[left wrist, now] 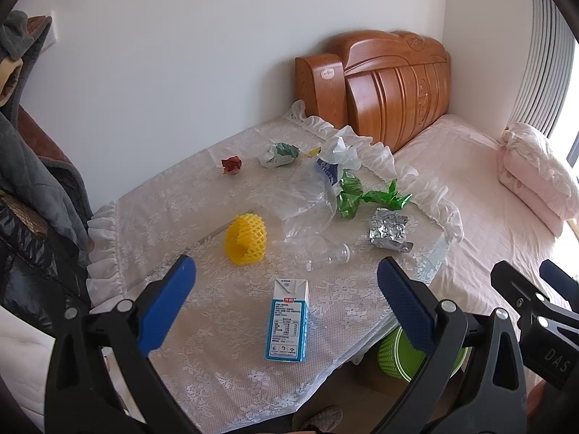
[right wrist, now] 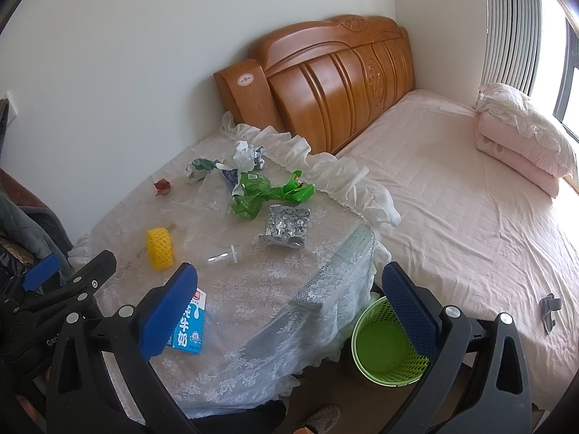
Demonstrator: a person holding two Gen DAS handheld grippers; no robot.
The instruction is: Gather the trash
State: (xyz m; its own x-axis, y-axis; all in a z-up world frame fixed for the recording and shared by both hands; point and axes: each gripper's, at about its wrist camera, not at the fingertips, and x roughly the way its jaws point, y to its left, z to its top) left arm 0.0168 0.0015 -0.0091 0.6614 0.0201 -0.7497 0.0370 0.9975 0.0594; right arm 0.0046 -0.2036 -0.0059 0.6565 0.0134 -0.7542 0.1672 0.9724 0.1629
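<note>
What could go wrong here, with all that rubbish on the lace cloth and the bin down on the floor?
1. The clear bottle lies on its side and may roll when nudged.
2. The lace tablecloth could snag a gripper and drag litter along.
3. The green basket sits low beside the table, so light things like the yellow foam net might miss it. Both sets of jaws are open and empty.

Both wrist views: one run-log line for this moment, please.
left gripper: open, above milk carton | right gripper: open, empty | green basket: empty | trash on table
</note>
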